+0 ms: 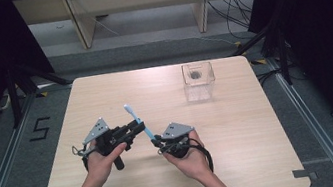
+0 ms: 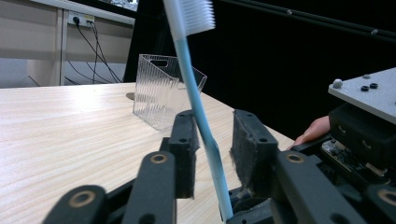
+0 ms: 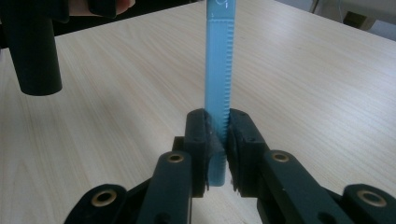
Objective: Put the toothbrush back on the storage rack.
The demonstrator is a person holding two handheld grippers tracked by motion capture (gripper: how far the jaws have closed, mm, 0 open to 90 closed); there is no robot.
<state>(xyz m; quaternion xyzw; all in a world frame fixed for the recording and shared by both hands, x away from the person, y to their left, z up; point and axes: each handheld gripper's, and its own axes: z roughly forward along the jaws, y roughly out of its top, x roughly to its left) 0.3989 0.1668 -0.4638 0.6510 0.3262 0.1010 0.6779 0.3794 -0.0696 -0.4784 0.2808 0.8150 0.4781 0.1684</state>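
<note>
High view, tabletop (image 1: pixel 104 98): pale wood grain, rounded corners, both hands over its near middle.
Clear bin (image 1: pixel 198 81): ribbed transparent plastic, standing well apart at the far right.
Left tool (image 1: pixel 135 127): jaws parted around the toothbrush neck; one pad touches it, a gap shows at the other.
Right tool (image 1: pixel 158 141): jaws clamped tight on the lower handle.
Toothbrush (image 1: pixel 138 120): light blue handle with a ridged edge, paler neck, white bristles at the top; held tilted above the tabletop between the two tools.
</note>
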